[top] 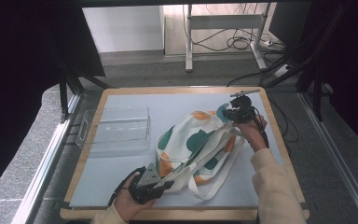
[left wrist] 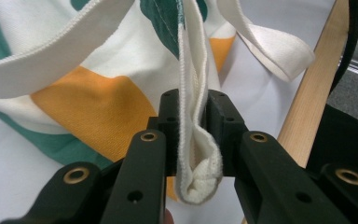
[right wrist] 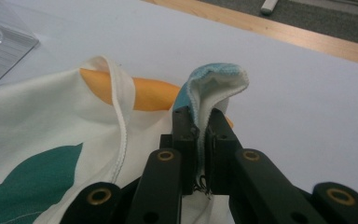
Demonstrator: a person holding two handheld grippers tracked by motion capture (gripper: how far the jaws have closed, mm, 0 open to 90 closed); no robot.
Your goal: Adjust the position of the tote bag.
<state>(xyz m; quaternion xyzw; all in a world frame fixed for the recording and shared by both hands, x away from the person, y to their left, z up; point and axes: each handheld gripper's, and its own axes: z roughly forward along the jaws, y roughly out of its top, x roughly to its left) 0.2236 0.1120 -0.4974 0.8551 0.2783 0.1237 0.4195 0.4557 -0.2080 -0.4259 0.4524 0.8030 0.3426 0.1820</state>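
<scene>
On mat: tote bag (top: 193, 144) stretched between left gripper (top: 163, 185) and right gripper (top: 231, 115), both clamping fabric.

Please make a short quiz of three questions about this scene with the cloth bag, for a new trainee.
1. True or false: the left gripper is shut on a folded edge of the tote bag.
2. What does the right gripper hold? A) the clear plastic tray B) a corner of the tote bag C) nothing
3. Fill in: in the high view, the clear plastic tray lies to the ____ of the tote bag on the table.

Key:
1. True; the cloth is pinched between its jaws.
2. B; the bag's far corner is pinched between the jaws.
3. left
</scene>
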